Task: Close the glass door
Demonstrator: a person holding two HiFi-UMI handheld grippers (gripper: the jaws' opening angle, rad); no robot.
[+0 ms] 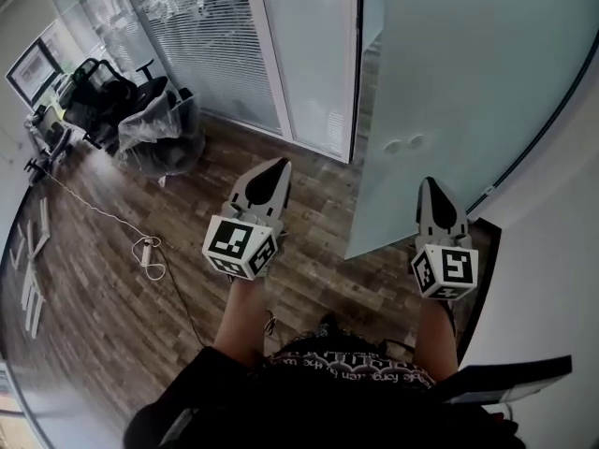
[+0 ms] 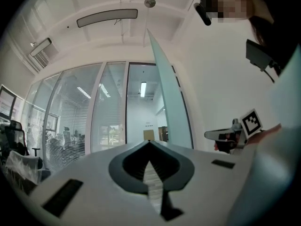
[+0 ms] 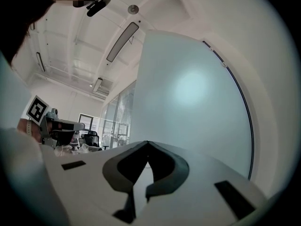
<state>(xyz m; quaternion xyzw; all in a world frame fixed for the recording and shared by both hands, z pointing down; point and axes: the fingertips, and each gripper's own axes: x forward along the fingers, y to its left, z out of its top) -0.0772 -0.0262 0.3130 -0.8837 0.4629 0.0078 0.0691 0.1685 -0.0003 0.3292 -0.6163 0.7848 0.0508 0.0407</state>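
Note:
The frosted glass door (image 1: 440,82) stands open, swung out from the doorway in the upper right of the head view. Two round fittings (image 1: 404,144) sit on its face. My right gripper (image 1: 432,183) is shut and empty, pointing at the door's face close by; I cannot tell whether it touches. In the right gripper view the door (image 3: 193,102) fills the space ahead of the shut jaws (image 3: 147,142). My left gripper (image 1: 278,165) is shut and empty, left of the door's free edge. In the left gripper view this edge (image 2: 164,98) rises just beyond the jaw tips (image 2: 149,142).
A glass partition with blinds (image 1: 225,45) runs along the back. Plastic-covered office chairs (image 1: 154,124) stand at the left. A power strip with its cable (image 1: 148,251) lies on the wooden floor. A white wall (image 1: 552,232) borders the right.

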